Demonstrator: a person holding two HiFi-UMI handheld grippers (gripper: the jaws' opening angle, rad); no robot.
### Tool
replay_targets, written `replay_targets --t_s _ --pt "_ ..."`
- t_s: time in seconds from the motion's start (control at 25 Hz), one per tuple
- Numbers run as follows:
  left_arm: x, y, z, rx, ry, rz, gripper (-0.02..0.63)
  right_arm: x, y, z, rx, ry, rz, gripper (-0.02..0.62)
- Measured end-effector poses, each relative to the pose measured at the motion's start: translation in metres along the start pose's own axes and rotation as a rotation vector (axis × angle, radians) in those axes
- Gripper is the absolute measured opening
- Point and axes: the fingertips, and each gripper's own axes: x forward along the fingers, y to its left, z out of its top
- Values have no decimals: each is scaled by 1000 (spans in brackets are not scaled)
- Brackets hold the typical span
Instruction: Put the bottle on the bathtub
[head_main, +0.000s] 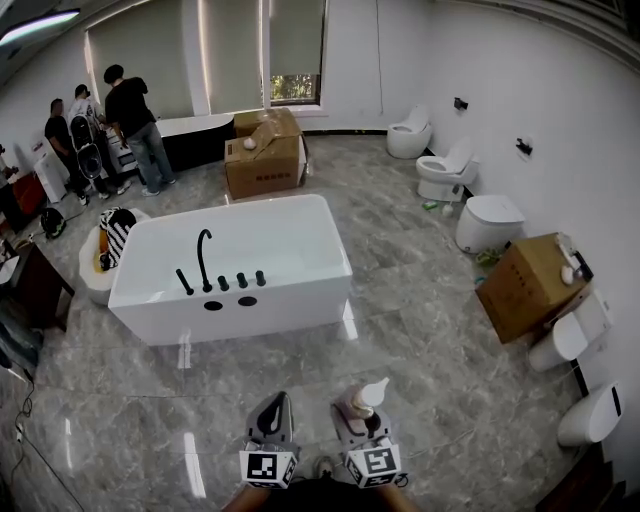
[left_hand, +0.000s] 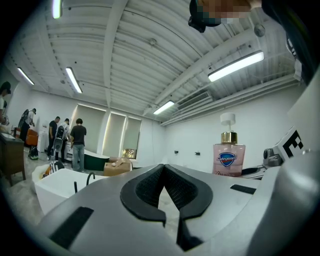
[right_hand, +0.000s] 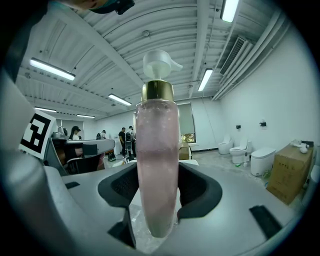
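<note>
Over at the right gripper (right_hand: 156, 197), fingers (right_hand: 200, 189) clamp the pump bottle (right_hand: 156, 150) low on its body, upright. It looks like rigid, slick, liquid-heavy plastic, so hold mid-body. The left gripper (left_hand: 163, 175) is pressed together, empty. The bathtub (head_main: 240, 305) is well ahead.

Pink pump bottle (right_hand: 157, 165) is standing upright in the right gripper (head_main: 360, 418); white bathtub (head_main: 300, 292) is sitting well ahead of it.

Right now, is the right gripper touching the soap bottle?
Touching. The right gripper view shows the right gripper closed on the soap bottle, its jaws pressing both sides.
</note>
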Motion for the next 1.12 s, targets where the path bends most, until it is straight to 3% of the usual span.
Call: replay_targets --t_s 0.28,0.56,1.12 --pt "24 -22 -8 44 -7 -4 14 6 -32 -11 -15 -16 56 219" --pt "66 -11 -15 18 16 24 14 37 -54 -11 2 9 78 220" --pt "209 56 -17 -34 23 16 14 180 -110 21 -25 17 56 219"
